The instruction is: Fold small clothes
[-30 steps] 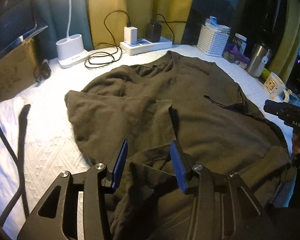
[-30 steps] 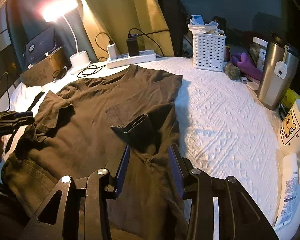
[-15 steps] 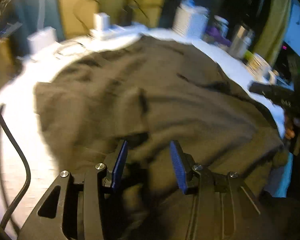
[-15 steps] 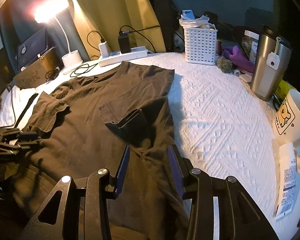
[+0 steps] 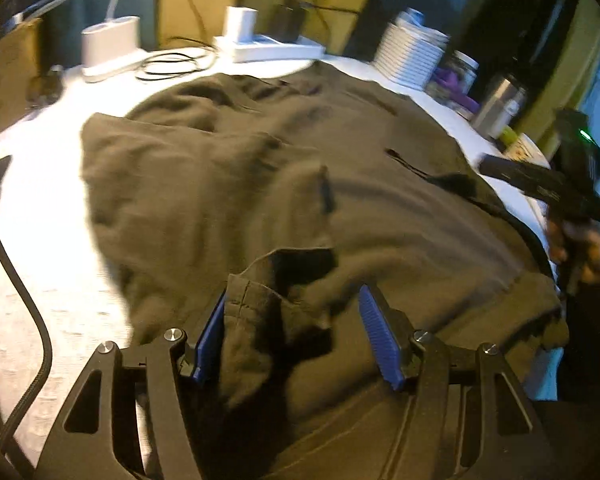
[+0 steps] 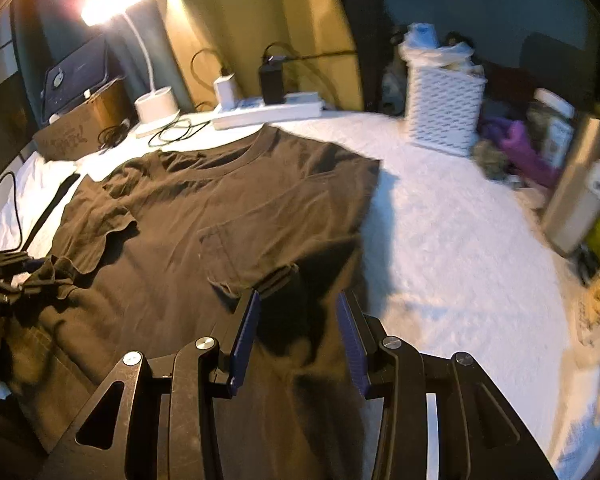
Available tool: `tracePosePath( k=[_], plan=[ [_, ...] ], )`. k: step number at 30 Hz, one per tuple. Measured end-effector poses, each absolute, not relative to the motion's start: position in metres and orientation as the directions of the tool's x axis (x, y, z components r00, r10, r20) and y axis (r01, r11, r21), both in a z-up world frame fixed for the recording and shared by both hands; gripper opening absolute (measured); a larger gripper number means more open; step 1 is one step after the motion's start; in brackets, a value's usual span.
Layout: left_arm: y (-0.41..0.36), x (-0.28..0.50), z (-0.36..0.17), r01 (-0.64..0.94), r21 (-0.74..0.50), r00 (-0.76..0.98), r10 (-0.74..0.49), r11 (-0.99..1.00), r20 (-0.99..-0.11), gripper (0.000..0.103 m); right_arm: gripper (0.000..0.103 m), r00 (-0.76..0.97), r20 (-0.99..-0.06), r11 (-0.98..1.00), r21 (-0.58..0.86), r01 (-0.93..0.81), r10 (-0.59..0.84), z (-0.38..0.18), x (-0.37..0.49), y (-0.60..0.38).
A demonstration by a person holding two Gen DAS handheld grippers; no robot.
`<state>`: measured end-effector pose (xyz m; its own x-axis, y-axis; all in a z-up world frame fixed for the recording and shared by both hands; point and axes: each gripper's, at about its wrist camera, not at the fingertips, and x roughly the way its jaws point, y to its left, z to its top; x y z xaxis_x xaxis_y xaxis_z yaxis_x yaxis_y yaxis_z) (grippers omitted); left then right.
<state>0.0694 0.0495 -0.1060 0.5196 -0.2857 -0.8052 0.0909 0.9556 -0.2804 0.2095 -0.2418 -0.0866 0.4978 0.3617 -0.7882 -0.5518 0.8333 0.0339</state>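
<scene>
Both grippers have shifted since a second ago: the left gripper (image 5: 296, 332) has dropped closer to the dark T-shirt (image 6: 236, 208) and its jaws, then narrower, are opening, with a bunched fold of the shirt's side and hem lying between the blue pads (image 5: 380, 340) but not pinched; the right gripper (image 6: 298, 340) has slid sideways, so the white basket (image 6: 444, 116) and steel tumbler (image 6: 580, 188) now sit further right in its view. Its jaws stand apart at the same moderate width as before, hovering over the folded-in sleeve, and I see no cloth clamped between them. The shirt lies front up on the white textured cover (image 6: 460, 248), collar toward the power strip (image 6: 268, 112) and lamp base (image 6: 156, 106), taking up the middle and left of the surface. As for progress, I judge the fold to be at an early stage: the right side appears turned in over the chest, its sleeve doubled back near the pocket, while the left side is only loosely gathered and wrinkled, not yet laid flat. Squaring that side and folding the body up from the hem seem still to do. The fabric looks soft, limp and creased, dark olive-brown under the warm light.
</scene>
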Motion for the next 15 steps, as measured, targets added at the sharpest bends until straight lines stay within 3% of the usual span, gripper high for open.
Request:
tracePosePath(
  k=[5,15],
  plan=[
    [0.053,0.065,-0.096,0.096,-0.291,0.540,-0.296,0.952,-0.788,0.064,0.043,0.414,-0.834,0.810,0.065,-0.583,0.365,-0.108,0.223,-0.219],
    [0.079,0.056,-0.093,0.034,-0.217,0.590,-0.194,0.976,-0.783,0.064,0.043,0.393,-0.855,0.777,0.019,-0.629,0.339,-0.111,0.190,-0.193]
  ],
)
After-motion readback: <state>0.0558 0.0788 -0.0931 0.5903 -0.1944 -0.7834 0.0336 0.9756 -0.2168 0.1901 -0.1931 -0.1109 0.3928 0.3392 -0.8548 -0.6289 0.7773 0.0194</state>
